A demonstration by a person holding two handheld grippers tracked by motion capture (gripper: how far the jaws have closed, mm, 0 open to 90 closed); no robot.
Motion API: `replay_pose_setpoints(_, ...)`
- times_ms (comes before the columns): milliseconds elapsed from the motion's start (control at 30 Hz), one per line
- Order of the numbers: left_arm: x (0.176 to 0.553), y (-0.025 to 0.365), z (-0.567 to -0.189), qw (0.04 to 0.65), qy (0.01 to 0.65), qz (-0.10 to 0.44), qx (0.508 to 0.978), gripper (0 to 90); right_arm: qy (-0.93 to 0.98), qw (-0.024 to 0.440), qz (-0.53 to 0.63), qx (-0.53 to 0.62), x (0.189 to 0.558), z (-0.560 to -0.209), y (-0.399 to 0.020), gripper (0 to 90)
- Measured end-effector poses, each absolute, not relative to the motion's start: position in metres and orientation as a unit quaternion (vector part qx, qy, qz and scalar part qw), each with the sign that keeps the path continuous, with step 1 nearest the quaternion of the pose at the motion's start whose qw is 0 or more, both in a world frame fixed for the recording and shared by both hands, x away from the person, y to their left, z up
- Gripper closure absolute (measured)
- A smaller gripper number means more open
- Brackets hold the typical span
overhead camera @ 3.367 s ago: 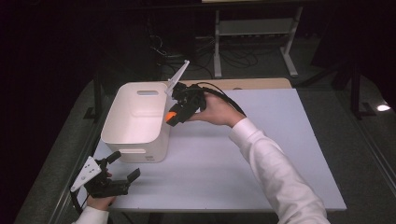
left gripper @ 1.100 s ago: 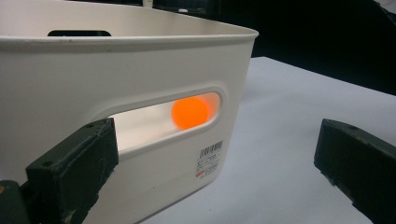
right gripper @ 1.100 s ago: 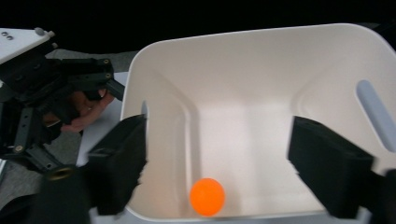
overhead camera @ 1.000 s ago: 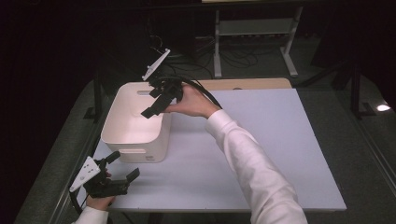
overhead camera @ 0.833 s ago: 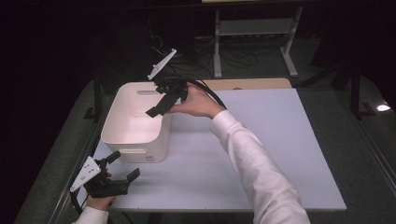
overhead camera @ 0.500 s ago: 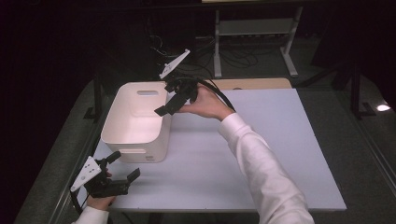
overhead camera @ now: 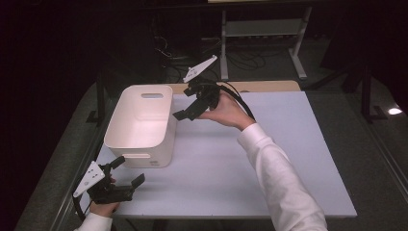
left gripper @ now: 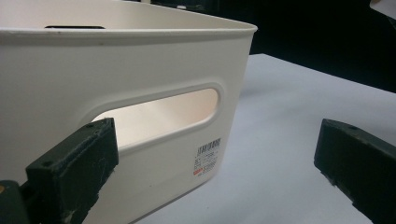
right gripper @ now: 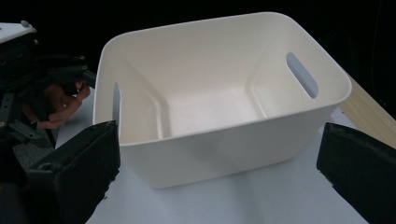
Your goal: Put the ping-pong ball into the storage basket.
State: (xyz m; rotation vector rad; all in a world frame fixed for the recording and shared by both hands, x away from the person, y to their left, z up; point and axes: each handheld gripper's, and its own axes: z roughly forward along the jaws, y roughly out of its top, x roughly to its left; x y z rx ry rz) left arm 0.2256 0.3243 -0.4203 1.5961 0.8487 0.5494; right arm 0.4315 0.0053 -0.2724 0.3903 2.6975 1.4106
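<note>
Bin [overhead camera: 144, 120] of cream plastic stands on the left part of the white surface [overhead camera: 269, 159], and it is empty inside. It has a handle slot in each short wall.

The right gripper [overhead camera: 188, 111] is held in the air just beside the bin's far right corner, near the rim, and it does not touch it. Its fingers [right gripper: 74, 163] are wide apart, with nothing between them; in the right gripper view they look down at the bin's long side, and the whole bin sits between and beyond them.

The left gripper [overhead camera: 126, 174] is low at the near left corner of the surface, just in front of the bin's near wall. Its fingers [left gripper: 74, 163] are also spread apart and hold nothing. In the left gripper view the near handle slot [left gripper: 159, 112] and a small label [left gripper: 208, 156] are close ahead, with the left finger in front of the wall.
</note>
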Motion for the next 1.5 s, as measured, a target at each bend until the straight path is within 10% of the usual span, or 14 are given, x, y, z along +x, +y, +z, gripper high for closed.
replay_pose_setpoints(1500, 0.23, 0.321, -0.421, 0.584, 0.365, 0.232, 0.686, 0.0, 0.86, 0.045, 0.472, 0.188, 0.404, -0.307, -0.082, 0.0)
